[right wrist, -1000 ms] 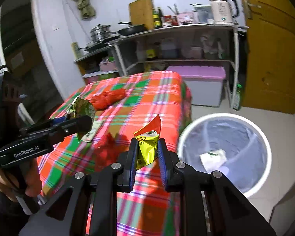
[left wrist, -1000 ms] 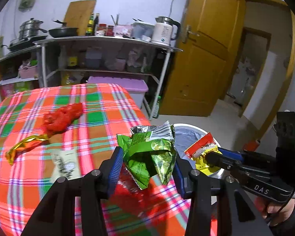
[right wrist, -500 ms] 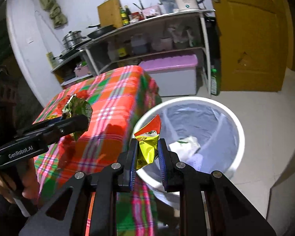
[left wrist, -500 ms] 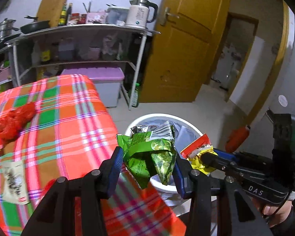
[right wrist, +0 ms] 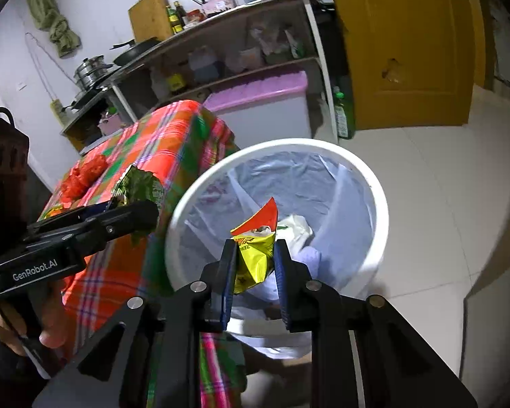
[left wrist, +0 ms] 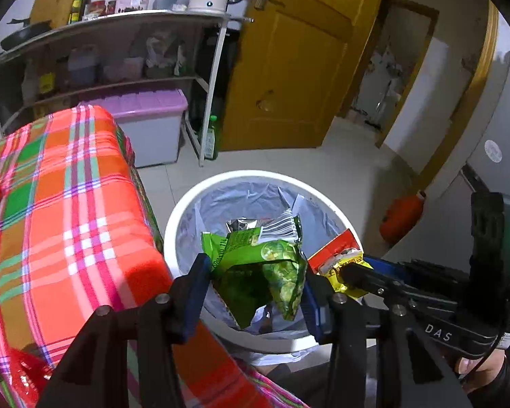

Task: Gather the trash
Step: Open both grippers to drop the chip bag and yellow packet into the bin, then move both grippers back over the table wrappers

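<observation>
Trash is about to go in: both grippers hang over the white bin, which stands on the floor just beside the corner of the plaid-covered table and is lined with a pale bag.

The left gripper has the crumpled green snack wrapper between its blue pads; its jaws have just been opening, yet the wrapper has not dropped and both pads seem to touch its sides. In the left wrist view the wrapper sits above the bin's mouth, towards the near rim.

The right gripper is clamped on the yellow-and-red wrapper, and its jaws too have just been easing apart, only slightly. In the right wrist view that wrapper lies over the bin's interior, above some white crumpled trash already at the bottom.

So the step in hand looks like the release over the bin. The next move calls for spreading both pairs of jaws wide enough that the light foil falls free; a clinging wrapper may need a small shake. A red crumpled bag remains on the table, well away from the bin, so another pickup likely follows.
</observation>
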`<state>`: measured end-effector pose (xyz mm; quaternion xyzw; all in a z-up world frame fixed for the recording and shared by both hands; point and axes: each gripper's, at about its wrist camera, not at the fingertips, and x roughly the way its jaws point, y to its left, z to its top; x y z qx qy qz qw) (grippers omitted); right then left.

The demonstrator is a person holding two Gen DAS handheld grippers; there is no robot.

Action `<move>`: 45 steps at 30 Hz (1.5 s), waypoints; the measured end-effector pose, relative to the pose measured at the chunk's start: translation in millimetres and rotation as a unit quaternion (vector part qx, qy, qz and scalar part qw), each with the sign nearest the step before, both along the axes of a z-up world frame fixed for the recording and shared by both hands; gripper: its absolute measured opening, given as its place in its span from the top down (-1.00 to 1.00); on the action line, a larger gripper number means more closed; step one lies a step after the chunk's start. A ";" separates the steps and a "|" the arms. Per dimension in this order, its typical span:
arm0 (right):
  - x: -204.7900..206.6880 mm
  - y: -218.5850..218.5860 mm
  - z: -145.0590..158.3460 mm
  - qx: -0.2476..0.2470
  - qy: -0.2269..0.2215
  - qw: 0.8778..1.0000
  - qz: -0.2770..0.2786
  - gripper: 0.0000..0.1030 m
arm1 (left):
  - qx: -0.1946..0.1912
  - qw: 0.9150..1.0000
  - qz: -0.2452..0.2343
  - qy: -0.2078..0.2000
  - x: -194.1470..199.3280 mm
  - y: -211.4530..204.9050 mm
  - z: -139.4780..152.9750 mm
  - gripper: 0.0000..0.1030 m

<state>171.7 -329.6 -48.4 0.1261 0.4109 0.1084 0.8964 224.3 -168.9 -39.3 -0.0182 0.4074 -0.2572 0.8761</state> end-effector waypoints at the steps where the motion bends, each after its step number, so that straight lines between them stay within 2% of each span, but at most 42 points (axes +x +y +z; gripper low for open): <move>1: 0.2 -1.5 -2.0 0.000 0.002 1.000 -0.001 0.54 | 0.001 1.000 0.000 0.004 1.3 -0.8 -2.0 0.03; 3: 1.3 -4.5 -6.4 0.003 0.008 1.000 -0.005 0.47 | 0.001 1.000 0.001 0.012 4.6 -1.7 -6.3 0.01; 5: 0.3 -6.2 -7.3 0.009 0.009 1.000 -0.009 0.23 | 0.001 1.000 0.003 0.013 5.2 -2.0 -7.4 -0.07; 7: -0.2 -9.2 -6.8 0.015 0.006 1.000 -0.013 0.09 | -0.002 1.000 0.007 0.013 5.5 -1.0 -7.2 -0.12; 12: -5.7 -13.9 1.5 0.022 -0.008 1.000 -0.019 0.09 | -0.013 1.000 0.016 0.000 -0.6 7.4 1.3 -0.13; 20: -21.9 -6.1 32.2 0.026 -0.043 0.999 -0.010 0.09 | -0.028 0.999 0.032 -0.033 -23.4 29.6 27.7 -0.13; 29: -46.1 28.2 65.5 0.017 -0.084 0.996 0.032 0.09 | -0.035 0.994 0.065 -0.077 -69.0 69.8 59.6 -0.13; 45: -74.4 100.6 88.3 0.012 -0.113 0.987 0.112 0.09 | -0.041 0.986 0.124 -0.106 -135.9 147.2 74.0 -0.12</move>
